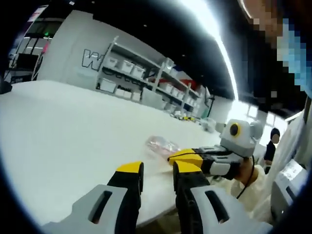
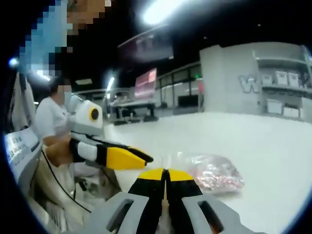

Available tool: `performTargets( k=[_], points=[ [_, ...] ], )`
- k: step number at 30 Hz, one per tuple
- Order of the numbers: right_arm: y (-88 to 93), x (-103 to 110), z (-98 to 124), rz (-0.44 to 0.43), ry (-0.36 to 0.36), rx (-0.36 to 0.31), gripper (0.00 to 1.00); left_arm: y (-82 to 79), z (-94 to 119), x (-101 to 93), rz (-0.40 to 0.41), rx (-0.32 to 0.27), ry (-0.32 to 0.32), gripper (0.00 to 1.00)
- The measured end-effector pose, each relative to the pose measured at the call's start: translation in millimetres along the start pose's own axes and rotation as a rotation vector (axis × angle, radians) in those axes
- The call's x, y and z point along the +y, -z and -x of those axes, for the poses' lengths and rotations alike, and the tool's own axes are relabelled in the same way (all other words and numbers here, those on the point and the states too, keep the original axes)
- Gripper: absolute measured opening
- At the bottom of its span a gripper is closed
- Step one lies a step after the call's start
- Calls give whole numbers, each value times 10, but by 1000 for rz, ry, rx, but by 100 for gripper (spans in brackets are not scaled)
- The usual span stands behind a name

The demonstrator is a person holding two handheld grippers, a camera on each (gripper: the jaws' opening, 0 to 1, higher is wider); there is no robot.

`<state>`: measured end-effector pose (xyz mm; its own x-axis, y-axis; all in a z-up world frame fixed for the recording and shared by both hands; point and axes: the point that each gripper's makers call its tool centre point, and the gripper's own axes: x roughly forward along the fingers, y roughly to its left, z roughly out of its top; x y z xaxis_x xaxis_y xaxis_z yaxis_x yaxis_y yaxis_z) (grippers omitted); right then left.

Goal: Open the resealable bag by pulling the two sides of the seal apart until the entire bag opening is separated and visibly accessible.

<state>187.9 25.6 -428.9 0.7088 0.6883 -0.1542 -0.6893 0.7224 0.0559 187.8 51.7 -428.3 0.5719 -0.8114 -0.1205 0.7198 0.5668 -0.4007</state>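
Observation:
A small clear resealable bag [image 1: 161, 145] with pinkish contents lies flat on the white table [image 1: 58, 126]. My left gripper [image 1: 158, 170] rises at the bottom of the left gripper view, its yellow-tipped jaws apart with nothing between them, short of the bag. The right gripper [image 1: 171, 158] reaches in from the right with its tips closed, just in front of the bag. In the right gripper view my right gripper [image 2: 165, 173] has its jaws pressed together, empty, and the bag [image 2: 213, 175] lies just to their right. The left gripper [image 2: 146, 158] comes in from the left.
The table's near edge [image 1: 161, 214] runs just under the jaws. Shelves with white bins [image 1: 131, 73] stand along the far wall. A person in white [image 2: 48, 117] sits at the left, and a hand [image 2: 58, 156] holds the left gripper.

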Motion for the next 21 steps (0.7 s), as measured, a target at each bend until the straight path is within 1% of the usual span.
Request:
performTargets(
  k=[2, 3, 5, 8, 9, 11, 17, 21],
  points=[
    [-10, 5, 1, 2, 0, -10, 0, 14, -26, -23, 40, 10, 14, 22],
    [-3, 38, 0, 8, -18, -4, 0, 15, -36, -32, 58, 10, 22, 22],
    [1, 60, 8, 24, -27, -7, 0, 13, -53, -41, 123, 9, 32, 21],
    [-4, 65, 10, 22, -33, -10, 0, 7, -70, -3, 221, 3, 30, 19],
    [-8, 68, 12, 19, -37, -12, 0, 13, -71, -3, 238, 6, 35, 18],
    [-9, 72, 12, 19, -40, -13, 0, 19, -77, 3, 262, 13, 36, 18],
    [-17, 77, 17, 13, -46, -16, 0, 46, -83, -8, 267, 40, 34, 16],
    [-20, 79, 19, 14, -46, -19, 0, 57, -75, -11, 297, 43, 37, 15]
  ],
)
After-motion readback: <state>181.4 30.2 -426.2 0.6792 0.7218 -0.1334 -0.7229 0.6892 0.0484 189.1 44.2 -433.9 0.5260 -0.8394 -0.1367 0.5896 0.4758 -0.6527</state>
